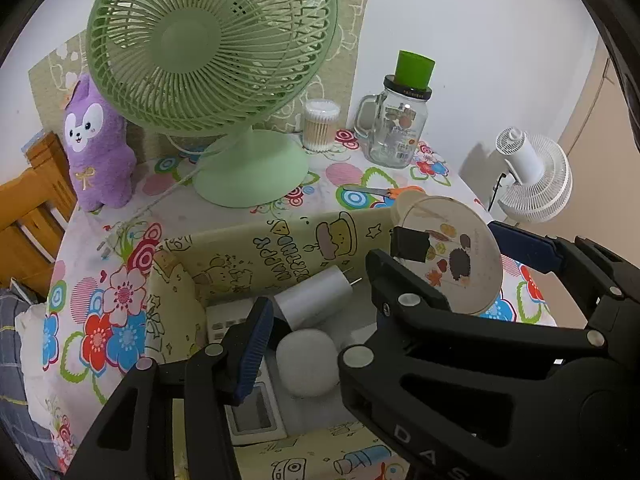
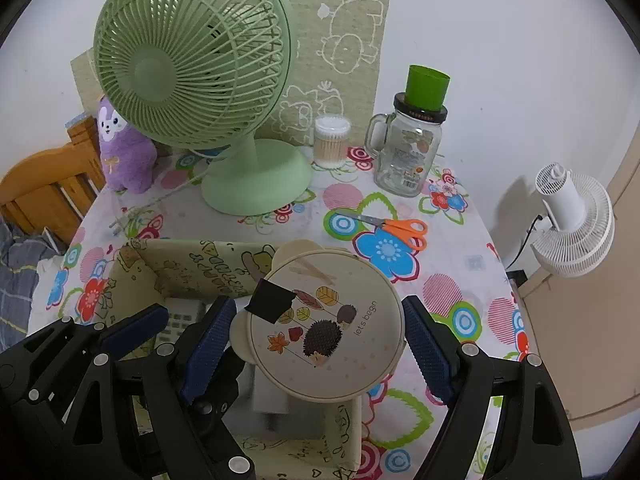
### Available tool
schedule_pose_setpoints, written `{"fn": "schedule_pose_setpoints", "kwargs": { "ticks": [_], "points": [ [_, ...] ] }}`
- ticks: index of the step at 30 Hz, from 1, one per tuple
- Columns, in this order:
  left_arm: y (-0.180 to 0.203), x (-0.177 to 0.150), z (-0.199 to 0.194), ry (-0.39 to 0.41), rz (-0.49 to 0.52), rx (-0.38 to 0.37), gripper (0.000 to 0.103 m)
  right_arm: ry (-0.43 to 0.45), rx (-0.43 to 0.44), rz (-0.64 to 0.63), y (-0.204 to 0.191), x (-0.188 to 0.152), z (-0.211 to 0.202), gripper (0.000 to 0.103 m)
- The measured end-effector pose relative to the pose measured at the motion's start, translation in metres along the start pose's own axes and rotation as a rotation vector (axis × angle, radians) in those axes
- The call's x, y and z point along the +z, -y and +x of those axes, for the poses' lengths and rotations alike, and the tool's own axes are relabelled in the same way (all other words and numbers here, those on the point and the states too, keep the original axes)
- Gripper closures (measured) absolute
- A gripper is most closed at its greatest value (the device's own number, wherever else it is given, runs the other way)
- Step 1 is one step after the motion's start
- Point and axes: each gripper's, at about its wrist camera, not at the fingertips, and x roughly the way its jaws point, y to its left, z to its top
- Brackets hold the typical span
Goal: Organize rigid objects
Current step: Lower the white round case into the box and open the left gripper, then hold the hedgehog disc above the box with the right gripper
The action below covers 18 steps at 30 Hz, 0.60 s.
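Observation:
A yellow cartoon-print storage box (image 1: 256, 252) sits on the flowered table and holds a silver cylinder (image 1: 314, 296), a white rounded object (image 1: 306, 362) and a white flat device (image 1: 252, 420). My left gripper (image 1: 316, 316) is open, hovering over the box. My right gripper (image 2: 316, 348) has its blue pads either side of a round cream hedgehog-print lid (image 2: 332, 328), held tilted over the box's right side (image 2: 352, 432); contact is unclear. The lid also shows in the left wrist view (image 1: 452, 252). A black square tab (image 2: 270, 300) sticks on the lid.
A green desk fan (image 2: 200, 80) stands behind the box. A purple plush (image 2: 124, 148), a cotton swab jar (image 2: 331, 142), a glass mug jar with a green cup on top (image 2: 412, 152) and orange scissors (image 2: 396, 226) are on the table. A white fan (image 2: 572, 220) stands right.

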Motion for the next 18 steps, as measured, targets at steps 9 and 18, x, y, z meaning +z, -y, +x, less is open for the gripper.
{"fn": "schedule_pose_setpoints", "kwargs": {
  "ticks": [9, 18],
  "points": [
    [-0.008, -0.001, 0.0, -0.022, -0.008, 0.006, 0.025, 0.004, 0.029, -0.019, -0.008, 0.002, 0.003, 0.018],
    [-0.021, -0.006, 0.0, -0.05, -0.021, 0.05, 0.017, -0.023, 0.077, -0.025, -0.022, 0.0, 0.01, 0.018]
  ]
}}
